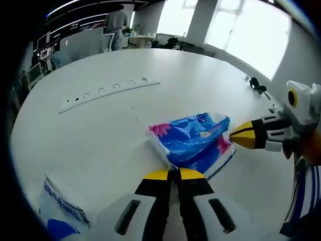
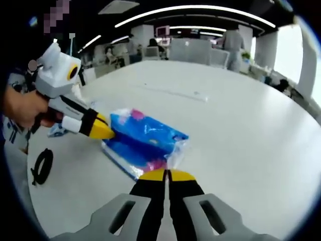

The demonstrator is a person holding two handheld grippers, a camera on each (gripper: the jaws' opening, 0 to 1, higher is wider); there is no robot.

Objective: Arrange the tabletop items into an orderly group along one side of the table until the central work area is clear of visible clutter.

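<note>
— Well, seen the blue pack (image 1: pixel 193 140) yet?
— Lying flat on the white table (image 1: pixel 115 125), near the middle; pink flowers printed at its corners; clear wrapper edge sticking out on the near side.
— And the left gripper (image 1: pixel 173 173)?
— Rising from the bottom of the left gripper view; yellow tips pressed together, clenched, right at the pack's near edge; cannot tell whether any wrapper is pinched between them.
— The right gripper (image 2: pixel 167 174)?
— Much the same in the right gripper view; jaws closed tip to tip, touching or just shy of the clear wrapper; hard to say if grasping it.
— Each visible from the other side?
— Yes; right gripper coming in from the right of the left gripper view, yellow tip against the pack's right end; left gripper (image 2: pixel 103 131) entering the right gripper view from the left, held in a hand (image 2: pixel 22 108), tip at the pack's left end.
— Anything else on the table?
— Long white power strip (image 1: pixel 108 90) lying far of the pack, well apart; second white-and-blue packet (image 1: pixel 62 211) at near left; black cable coil (image 2: pixel 42 165) near the table edge; person (image 1: pixel 116 25) standing far back in the office.
</note>
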